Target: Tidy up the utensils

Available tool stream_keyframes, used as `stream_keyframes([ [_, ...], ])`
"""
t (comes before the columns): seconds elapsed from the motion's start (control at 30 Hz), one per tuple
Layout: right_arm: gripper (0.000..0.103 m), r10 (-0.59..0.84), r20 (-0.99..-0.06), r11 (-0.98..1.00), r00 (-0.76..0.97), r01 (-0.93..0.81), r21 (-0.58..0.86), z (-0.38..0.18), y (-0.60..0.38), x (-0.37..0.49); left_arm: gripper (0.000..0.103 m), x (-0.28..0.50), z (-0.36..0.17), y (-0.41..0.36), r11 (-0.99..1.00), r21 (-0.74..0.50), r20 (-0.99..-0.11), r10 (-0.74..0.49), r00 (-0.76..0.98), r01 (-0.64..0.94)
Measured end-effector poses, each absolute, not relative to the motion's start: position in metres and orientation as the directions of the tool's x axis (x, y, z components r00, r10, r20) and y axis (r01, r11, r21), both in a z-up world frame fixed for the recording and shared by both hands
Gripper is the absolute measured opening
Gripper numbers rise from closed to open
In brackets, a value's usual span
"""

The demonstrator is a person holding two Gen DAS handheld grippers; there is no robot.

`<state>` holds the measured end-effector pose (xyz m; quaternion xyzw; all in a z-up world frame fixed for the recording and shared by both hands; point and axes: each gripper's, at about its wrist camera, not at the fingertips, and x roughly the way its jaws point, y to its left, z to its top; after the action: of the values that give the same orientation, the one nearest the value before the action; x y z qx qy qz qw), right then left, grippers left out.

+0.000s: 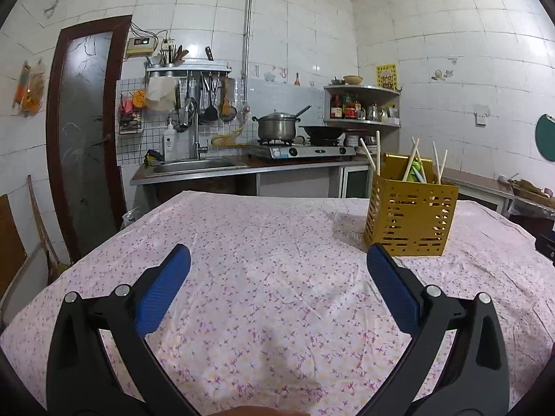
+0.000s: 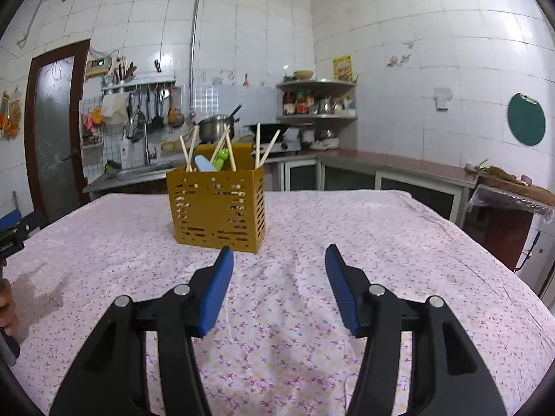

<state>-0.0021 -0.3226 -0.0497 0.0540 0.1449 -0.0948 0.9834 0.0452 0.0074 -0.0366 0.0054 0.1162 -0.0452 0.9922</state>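
Observation:
A yellow perforated utensil holder [image 1: 411, 216] stands upright on the floral tablecloth [image 1: 277, 277], to the right in the left wrist view and just left of centre in the right wrist view [image 2: 216, 208]. Several wooden chopsticks [image 2: 189, 152], a light blue utensil [image 2: 205, 163] and a green one [image 2: 221, 157] stick out of its top. My left gripper [image 1: 279, 254] is open and empty, left of the holder. My right gripper [image 2: 279, 254] is open and empty, just in front of the holder and a little to its right.
The table is covered by the pink floral cloth [image 2: 312, 242]. Behind it runs a kitchen counter with a sink [image 1: 194, 166], a gas stove with a pot [image 1: 277, 126] and a wok [image 1: 322, 131], and a corner shelf [image 1: 362, 104]. A dark door [image 1: 83, 131] stands at left.

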Motion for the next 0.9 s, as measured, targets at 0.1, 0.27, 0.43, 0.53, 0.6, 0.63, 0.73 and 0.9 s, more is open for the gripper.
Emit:
stream_keyframes([
  [0.1,0.057,-0.212,-0.245,0.969,0.946,0.237,0.077,-0.044,-0.324,-0.012,0.098,0.044,-0.036,0.006,0.997,-0.006,-0.206,-0.080,0.975,0.081],
  [0.27,0.059,-0.220,-0.234,0.970,0.947,0.239,0.053,-0.041,-0.318,-0.011,0.098,0.039,-0.036,0.000,0.998,0.010,-0.166,-0.064,0.984,0.067],
  [0.43,0.061,-0.234,-0.237,0.966,0.943,0.253,0.052,-0.043,-0.321,-0.017,0.098,0.039,-0.034,0.001,0.997,-0.013,-0.164,-0.077,0.984,0.075],
  [0.53,0.061,-0.241,-0.244,0.965,0.939,0.259,0.045,-0.044,-0.321,-0.021,0.098,0.043,-0.035,0.004,0.995,-0.043,-0.190,-0.095,0.977,0.088],
  [0.6,0.061,-0.246,-0.228,0.961,0.942,0.267,0.067,-0.042,-0.325,-0.025,0.098,0.044,-0.035,0.002,0.995,-0.033,-0.195,-0.100,0.976,0.095],
  [0.63,0.061,-0.244,-0.228,0.960,0.942,0.269,0.082,-0.040,-0.328,-0.023,0.098,0.044,-0.035,-0.001,0.995,-0.013,-0.190,-0.096,0.977,0.096],
  [0.73,0.061,-0.242,-0.243,0.961,0.939,0.267,0.073,-0.041,-0.325,-0.019,0.098,0.048,-0.036,0.002,0.995,-0.013,-0.195,-0.096,0.976,0.095],
  [0.9,0.061,-0.245,-0.234,0.960,0.941,0.268,0.075,-0.041,-0.323,-0.021,0.098,0.049,-0.036,0.007,0.996,-0.022,-0.194,-0.094,0.977,0.091],
])
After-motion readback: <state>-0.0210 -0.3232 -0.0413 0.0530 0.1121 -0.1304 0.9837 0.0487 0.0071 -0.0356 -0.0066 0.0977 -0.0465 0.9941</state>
